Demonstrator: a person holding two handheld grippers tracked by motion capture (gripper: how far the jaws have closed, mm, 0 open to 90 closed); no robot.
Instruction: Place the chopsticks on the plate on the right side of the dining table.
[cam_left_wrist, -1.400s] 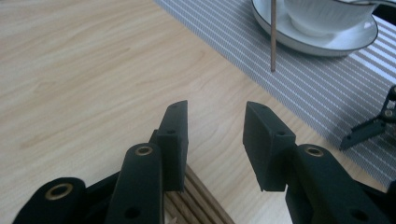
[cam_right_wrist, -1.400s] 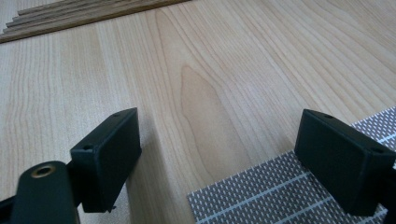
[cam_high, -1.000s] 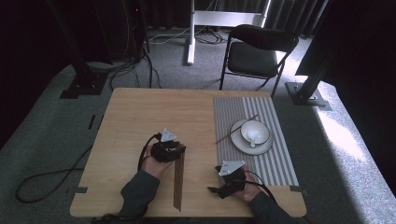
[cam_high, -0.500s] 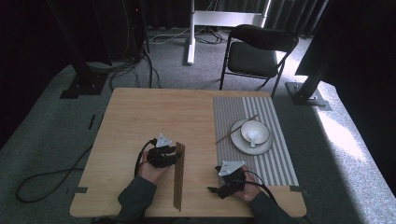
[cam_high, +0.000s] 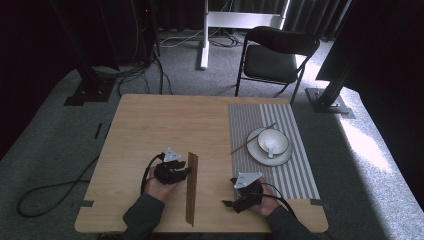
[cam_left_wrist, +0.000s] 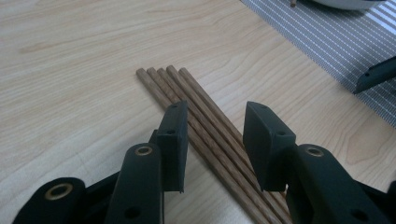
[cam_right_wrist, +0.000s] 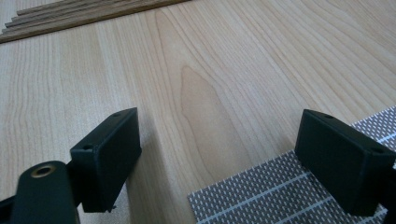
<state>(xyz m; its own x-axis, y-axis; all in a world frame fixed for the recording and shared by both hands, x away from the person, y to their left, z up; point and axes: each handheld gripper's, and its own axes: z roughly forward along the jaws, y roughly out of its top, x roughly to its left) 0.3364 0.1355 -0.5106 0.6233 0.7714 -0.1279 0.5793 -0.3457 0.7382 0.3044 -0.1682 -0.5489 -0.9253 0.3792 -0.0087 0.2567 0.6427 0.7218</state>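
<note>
Left gripper view: left claw (cam_left_wrist: 212, 140) straddles the chopsticks (cam_left_wrist: 187, 100), seemingly unclamped.

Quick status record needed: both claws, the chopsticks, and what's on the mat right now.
left claw: open, jaws straddling the chopstick bundle, not closed on it
right claw: open, holding nothing, low over the near corner of the striped mat
chopstick bundle: five brown sticks lying flat, side by side on the wooden table
plate: on the mat, white bowl on it
single chopstick: lies angled on the mat, far end by the plate; whether it touches it is unclear
</note>
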